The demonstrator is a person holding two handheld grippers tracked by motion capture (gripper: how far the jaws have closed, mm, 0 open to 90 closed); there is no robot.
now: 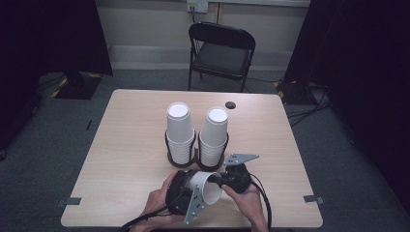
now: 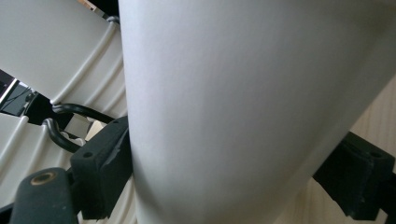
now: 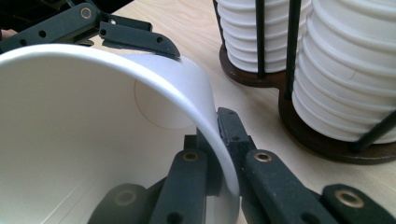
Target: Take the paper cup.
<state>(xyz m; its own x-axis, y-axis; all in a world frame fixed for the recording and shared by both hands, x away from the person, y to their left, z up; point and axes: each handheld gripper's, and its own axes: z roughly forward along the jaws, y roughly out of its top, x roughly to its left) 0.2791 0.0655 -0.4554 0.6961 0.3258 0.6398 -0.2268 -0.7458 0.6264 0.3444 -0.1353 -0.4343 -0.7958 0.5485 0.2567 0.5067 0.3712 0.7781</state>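
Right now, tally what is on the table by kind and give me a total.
Stacks of white paper cups in the dark wire holder: 2
Dark wire double cup holder with brown base: 1
Loose white paper cup held in the grippers: 1
Hand-held black grippers: 2, left gripper, right gripper
Small dark round disc on the tabletop: 1
Total: 7

Two cup stacks [image 1: 180, 128] — one loose cup [image 1: 205, 186], one holder [image 1: 196, 157], one chair [image 1: 221, 53].

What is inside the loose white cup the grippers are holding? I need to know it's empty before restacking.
The right gripper view looks into the cup: bare white wall and part of its round bottom, plus one jaw of the right gripper pinching the rim. The rest of the bottom is hidden by the rim.
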